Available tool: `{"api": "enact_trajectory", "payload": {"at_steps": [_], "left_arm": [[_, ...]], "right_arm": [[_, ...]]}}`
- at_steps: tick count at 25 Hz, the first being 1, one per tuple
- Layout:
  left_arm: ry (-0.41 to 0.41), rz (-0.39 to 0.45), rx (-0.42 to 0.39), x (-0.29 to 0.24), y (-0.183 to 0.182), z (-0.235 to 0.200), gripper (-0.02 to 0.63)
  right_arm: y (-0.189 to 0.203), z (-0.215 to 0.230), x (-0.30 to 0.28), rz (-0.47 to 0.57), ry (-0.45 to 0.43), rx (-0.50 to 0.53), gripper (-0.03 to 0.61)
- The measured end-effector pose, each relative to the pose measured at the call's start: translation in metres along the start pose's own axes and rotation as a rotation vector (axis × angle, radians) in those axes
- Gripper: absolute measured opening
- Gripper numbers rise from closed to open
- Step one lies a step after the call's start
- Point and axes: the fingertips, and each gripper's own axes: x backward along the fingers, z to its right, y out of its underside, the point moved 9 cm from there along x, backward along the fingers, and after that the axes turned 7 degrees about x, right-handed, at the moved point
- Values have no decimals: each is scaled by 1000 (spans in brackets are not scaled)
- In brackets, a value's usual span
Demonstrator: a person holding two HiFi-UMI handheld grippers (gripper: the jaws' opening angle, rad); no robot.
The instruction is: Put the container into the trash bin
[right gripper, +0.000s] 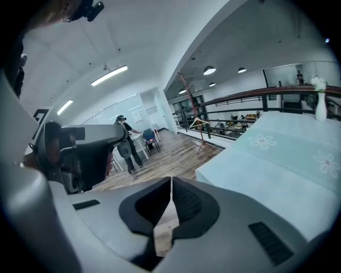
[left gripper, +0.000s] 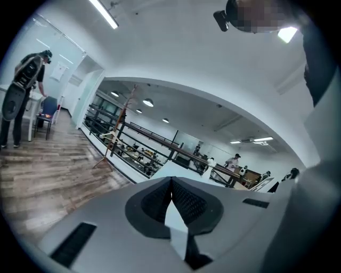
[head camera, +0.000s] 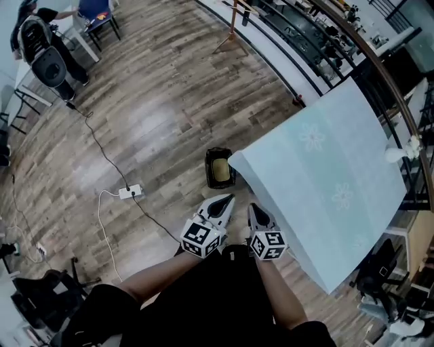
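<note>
You held both tools close in front of your body, side by side and pointing forward over the wooden floor (head camera: 156, 101). The left gripper (head camera: 226, 200) had its jaws pressed together at the tips with nothing between them, as its own view showed (left gripper: 171, 180). The right gripper (head camera: 253, 207) was the same: jaws closed on each other and empty (right gripper: 171, 180). Each carried its cube of black-and-white square markers facing up at you. These patterns were the only printed marks I could make out.

The trash bin (head camera: 208, 169), dark and upright, stood on the floor just ahead of the two tools, beside the near corner of the table (head camera: 325, 176). A tan-yellow shape (head camera: 220, 171) lay inside the bin. I could not tell whether that was the container.

The table wore a pale blue cloth printed with faint white flowers (head camera: 312, 137). A small white vase (head camera: 399, 153) stood at its far edge. To your left, a white power strip (head camera: 129, 192) lay on the floor with a dark cable (head camera: 108, 159) running away from it. Far off at the top left, a person (head camera: 42, 30) bent near a blue chair (head camera: 95, 10).
</note>
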Motion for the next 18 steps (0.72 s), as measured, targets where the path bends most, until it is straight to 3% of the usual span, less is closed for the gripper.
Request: {"api": "enact_trajectory", "payload": {"at_steps": [8,18], "left_arm": [[141,-48,-106,-45,35,116,15],[379,-126,-140,-74,95,288,15]], "right_arm": [[-2,67,137,123,236,-29,38],[32,111,333,296,510,-77,40]]}}
